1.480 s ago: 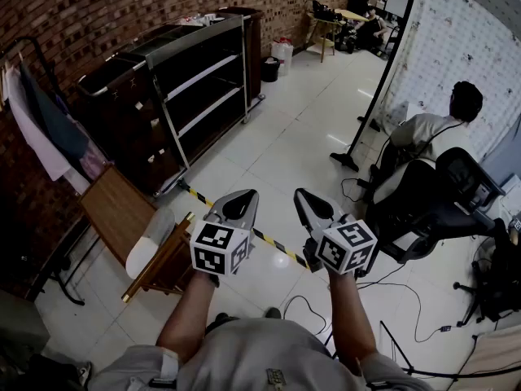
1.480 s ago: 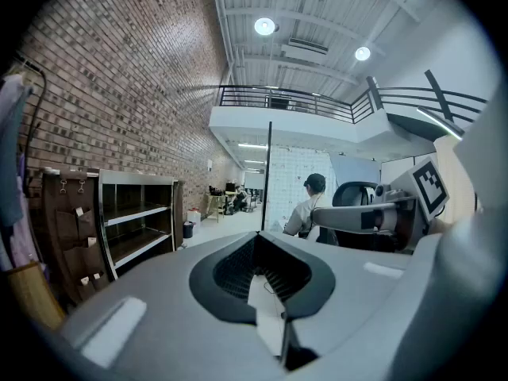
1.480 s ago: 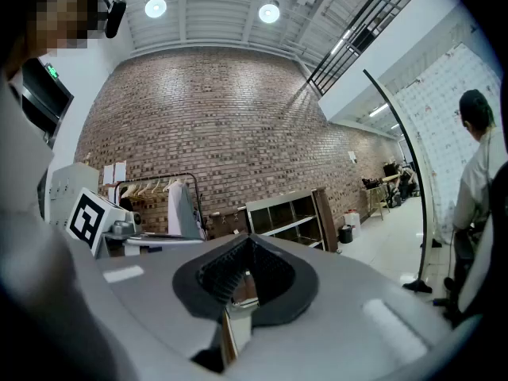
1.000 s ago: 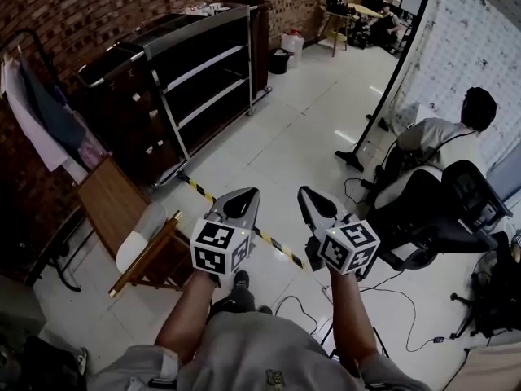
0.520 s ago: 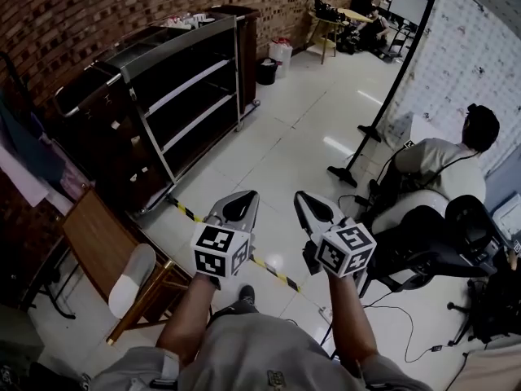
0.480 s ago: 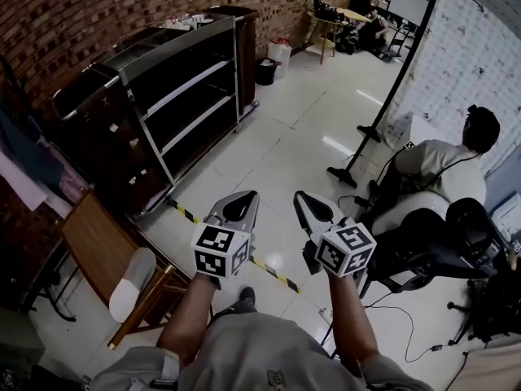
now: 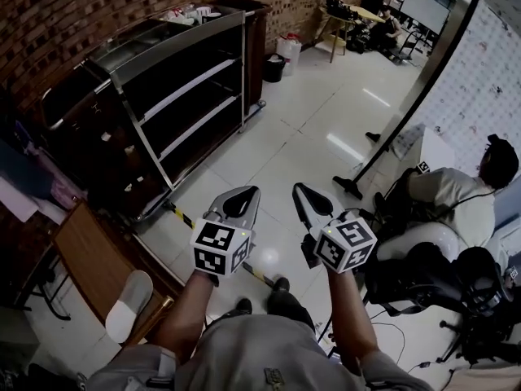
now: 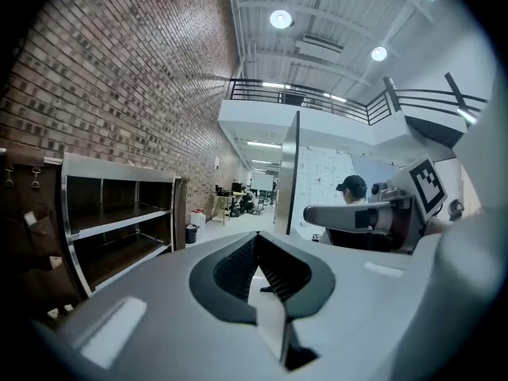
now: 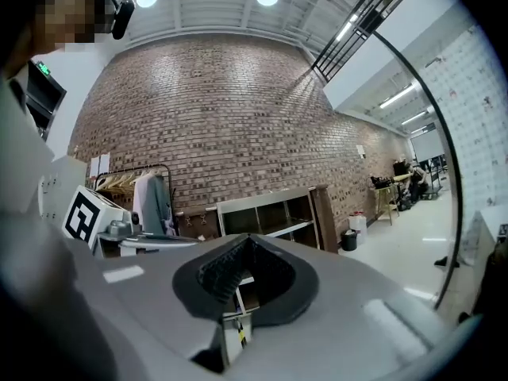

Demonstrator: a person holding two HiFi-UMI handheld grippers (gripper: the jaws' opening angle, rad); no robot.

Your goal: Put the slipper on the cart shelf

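A white slipper (image 7: 128, 304) lies on a wooden bench (image 7: 89, 267) at the lower left of the head view. The dark cart (image 7: 175, 84) with metal-framed shelves stands against the brick wall, further ahead on the left; its shelves (image 8: 119, 228) look bare. My left gripper (image 7: 242, 195) and right gripper (image 7: 303, 194) are held side by side at chest height above the floor. Both are well apart from the slipper and the cart. The jaws of each are pressed together with nothing between them, as both gripper views show (image 8: 255, 241) (image 9: 244, 244).
Yellow-black tape (image 7: 181, 214) runs across the tiled floor near the cart's foot. A person (image 7: 456, 190) sits on an office chair at the right, with cables on the floor nearby. A tall panel (image 7: 456, 47) stands at the right. Clothes (image 9: 151, 201) hang on a rack by the wall.
The view has shifted: the cart now sits nearer and the bench with the slipper has slid toward the lower left corner. Both grippers keep the same pose, shut and empty.
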